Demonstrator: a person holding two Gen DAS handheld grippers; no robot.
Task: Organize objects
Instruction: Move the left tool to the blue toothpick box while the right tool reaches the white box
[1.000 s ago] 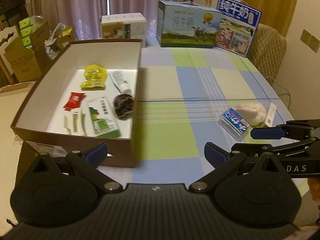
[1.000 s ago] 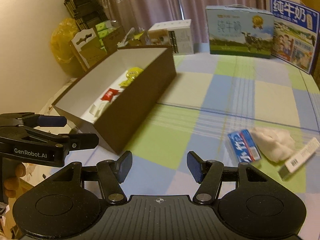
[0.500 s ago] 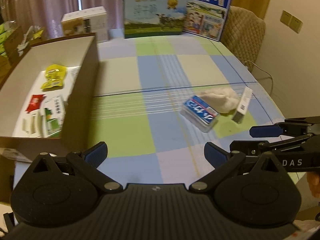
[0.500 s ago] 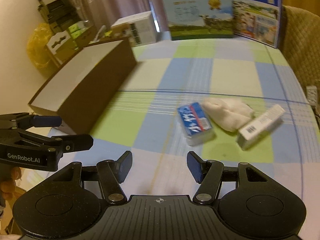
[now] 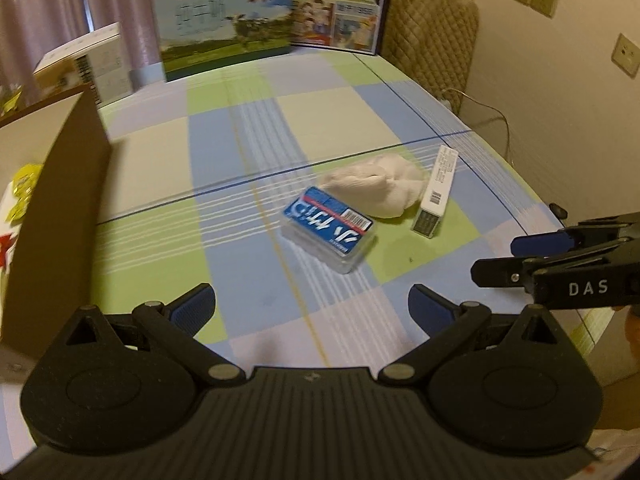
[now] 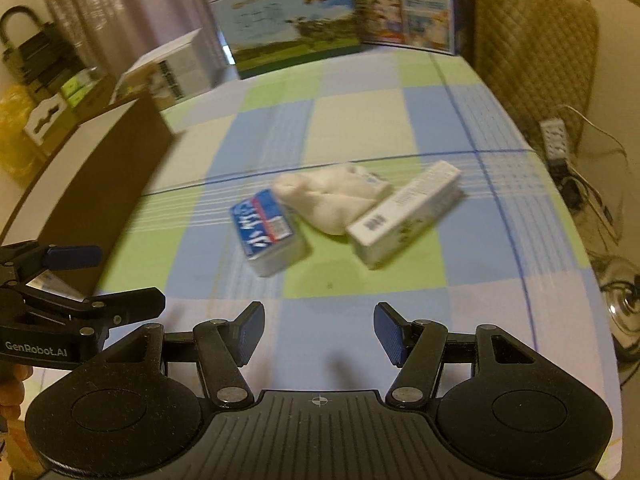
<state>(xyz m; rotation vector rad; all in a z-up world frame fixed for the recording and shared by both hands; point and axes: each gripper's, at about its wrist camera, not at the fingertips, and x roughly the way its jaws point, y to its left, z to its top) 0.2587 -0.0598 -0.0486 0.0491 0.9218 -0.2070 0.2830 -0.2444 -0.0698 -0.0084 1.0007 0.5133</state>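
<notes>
Three loose items lie together on the checked tablecloth: a blue-labelled clear pack (image 5: 329, 232) (image 6: 269, 236), a crumpled white cloth (image 5: 376, 185) (image 6: 334, 196) and a long white carton (image 5: 436, 192) (image 6: 404, 216). My left gripper (image 5: 311, 306) hovers open in front of the pack, nothing between its fingers. My right gripper (image 6: 319, 332) is open too, short of the same group; it shows from the side at the right edge of the left wrist view. The brown cardboard box (image 5: 60, 216) (image 6: 92, 184) stands to the left, with a yellow packet (image 5: 22, 186) inside.
Two milk cartons (image 5: 224, 24) (image 6: 288, 24) and a white box (image 5: 84, 64) stand along the table's far edge. A padded chair (image 5: 432, 36) sits behind the far right corner. A cable and power strip (image 6: 554, 140) lie beyond the right edge.
Both grippers have swung right, away from the brown box, and moved closer to the pack, cloth and carton. Both stay open and empty.
</notes>
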